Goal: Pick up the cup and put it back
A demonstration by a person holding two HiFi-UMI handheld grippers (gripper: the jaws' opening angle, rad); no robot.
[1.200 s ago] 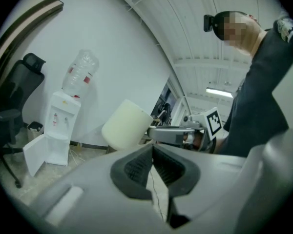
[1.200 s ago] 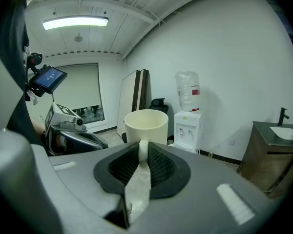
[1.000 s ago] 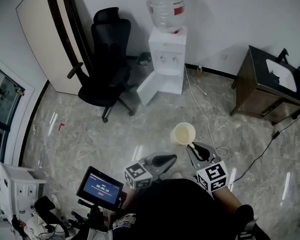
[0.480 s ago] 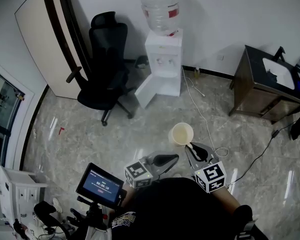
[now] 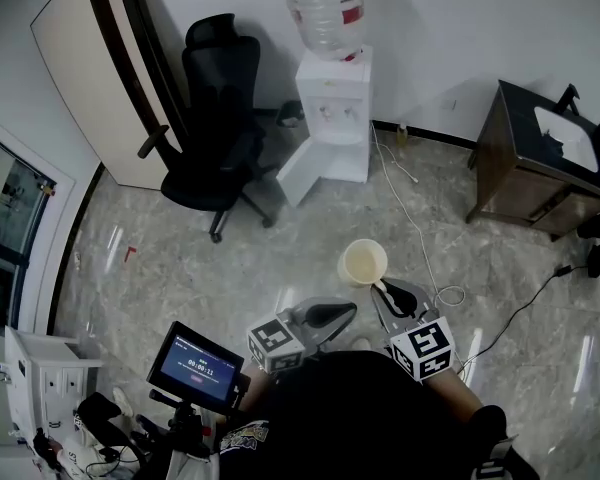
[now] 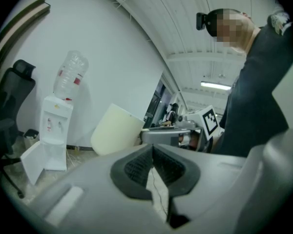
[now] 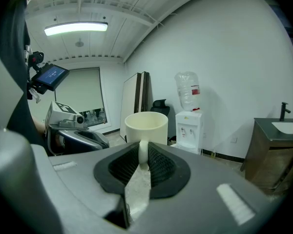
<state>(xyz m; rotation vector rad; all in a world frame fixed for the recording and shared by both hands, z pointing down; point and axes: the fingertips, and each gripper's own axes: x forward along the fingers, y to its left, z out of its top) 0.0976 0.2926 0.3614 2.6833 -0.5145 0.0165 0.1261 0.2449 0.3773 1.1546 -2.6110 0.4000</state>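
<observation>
One cup [image 7: 146, 127], handle [image 7: 142, 151] (mostly hidden) clenched in right tool [image 7: 143, 162], left tool [image 6: 153, 165] closed, empty.

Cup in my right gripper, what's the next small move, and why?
Probably keep the right gripper closed and carry the cup level toward a surface. Its fingers clamp only the handle, and the head view shows just floor beneath the cup, so opening here would likely drop it.

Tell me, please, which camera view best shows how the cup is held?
The right gripper view: the cup is clamped by its handle in the right gripper, seen close up. The head view shows mainly the cup's open mouth from above; the left gripper view shows just its side.
</observation>
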